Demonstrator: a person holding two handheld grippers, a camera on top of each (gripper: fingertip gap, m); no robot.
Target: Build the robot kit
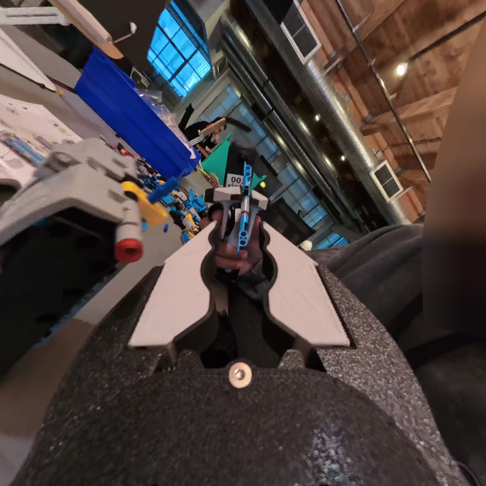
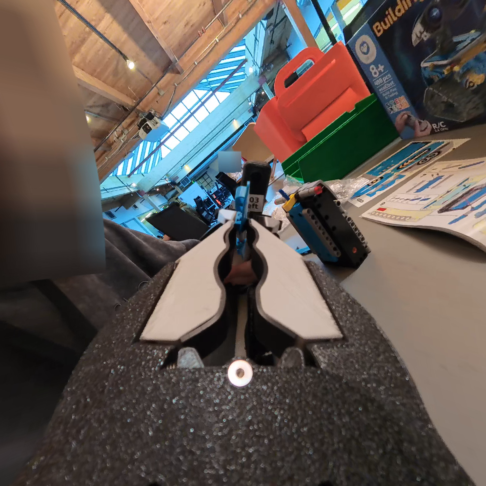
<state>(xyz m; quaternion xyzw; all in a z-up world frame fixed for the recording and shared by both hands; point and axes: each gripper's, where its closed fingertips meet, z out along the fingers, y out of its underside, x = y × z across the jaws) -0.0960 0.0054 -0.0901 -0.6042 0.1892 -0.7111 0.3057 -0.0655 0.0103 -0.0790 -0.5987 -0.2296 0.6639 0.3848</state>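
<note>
Left wrist view: the left tongs (image 1: 238,223) stood parted, their tips on either side of a slim blue beam piece (image 1: 244,207) at frame centre, with a gap visible on both sides; whether either pad touched the piece could not be told. Beyond them, the right tongs (image 1: 238,210) faced the camera and pinched the piece near its middle, with a hand (image 1: 234,256) behind.

Right wrist view: the right tongs (image 2: 240,231) were nearly closed on the same blue beam piece (image 2: 241,210), which rose past the tips toward the upper centre, lifted clear of the grey counter (image 2: 394,302).

Surroundings: a partly built grey, blue and yellow model (image 1: 86,189) lay at left in the left wrist view, with loose blue and yellow parts (image 1: 184,205) scattered behind it and a blue bin (image 1: 131,115) above. In the right wrist view an instruction booklet (image 2: 434,205) lay at right, with a green tray (image 2: 336,152), an orange case (image 2: 315,97) and a printed box (image 2: 426,65) at upper right.

Judged hazards: the grip was narrow and the piece long, so a sideways nudge from the left tongs could have pivoted it or pulled it free; dropped, it would have been hard to pick out among the like-coloured loose parts. Closing the left tongs off-centre could also have bent or separated the small assembly.
</note>
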